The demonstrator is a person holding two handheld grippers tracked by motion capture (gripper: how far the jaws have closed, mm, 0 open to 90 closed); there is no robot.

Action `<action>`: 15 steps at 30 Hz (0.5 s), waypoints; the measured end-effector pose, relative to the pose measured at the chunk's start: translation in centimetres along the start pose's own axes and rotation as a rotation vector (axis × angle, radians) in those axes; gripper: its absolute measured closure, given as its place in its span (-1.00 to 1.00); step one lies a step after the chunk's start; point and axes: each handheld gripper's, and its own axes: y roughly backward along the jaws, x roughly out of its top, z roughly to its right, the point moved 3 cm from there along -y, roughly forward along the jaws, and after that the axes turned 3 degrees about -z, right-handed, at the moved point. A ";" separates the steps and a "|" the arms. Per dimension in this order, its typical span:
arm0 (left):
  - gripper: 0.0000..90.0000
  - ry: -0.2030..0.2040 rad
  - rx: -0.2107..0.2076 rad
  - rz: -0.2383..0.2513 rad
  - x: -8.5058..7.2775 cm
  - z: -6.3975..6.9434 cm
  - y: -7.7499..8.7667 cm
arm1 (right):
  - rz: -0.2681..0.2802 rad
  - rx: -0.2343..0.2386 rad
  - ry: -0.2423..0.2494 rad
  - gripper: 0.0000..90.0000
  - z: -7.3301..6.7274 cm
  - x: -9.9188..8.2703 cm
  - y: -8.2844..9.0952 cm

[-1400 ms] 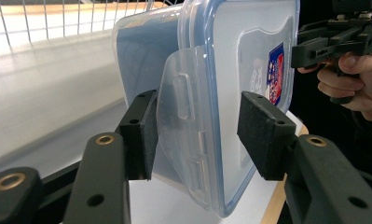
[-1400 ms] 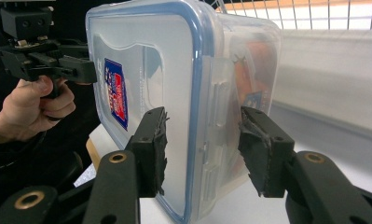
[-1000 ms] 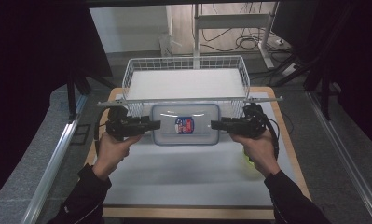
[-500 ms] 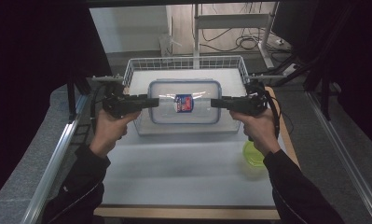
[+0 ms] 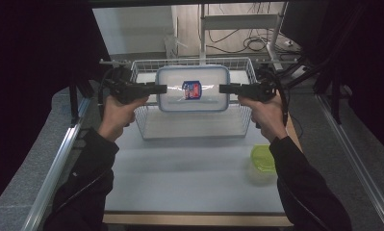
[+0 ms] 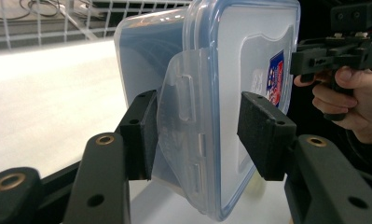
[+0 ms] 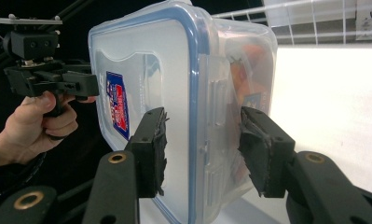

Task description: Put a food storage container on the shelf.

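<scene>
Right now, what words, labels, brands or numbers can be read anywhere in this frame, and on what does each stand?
Nothing can be read as text.
Sticker on the lid of the clear container: a red, white and blue label, print too small and blurred to read.
Same sticker in the left gripper view and the right gripper view: seen at an angle, lettering not legible.

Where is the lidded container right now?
In the high view, the container hangs over the wire basket, clamped between the left gripper and right gripper.
</scene>
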 end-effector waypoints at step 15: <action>0.09 0.054 0.012 0.018 1.6 -2.8 -0.9 | 0.012 0.011 -0.048 0.16 2.0 2.0 -2.3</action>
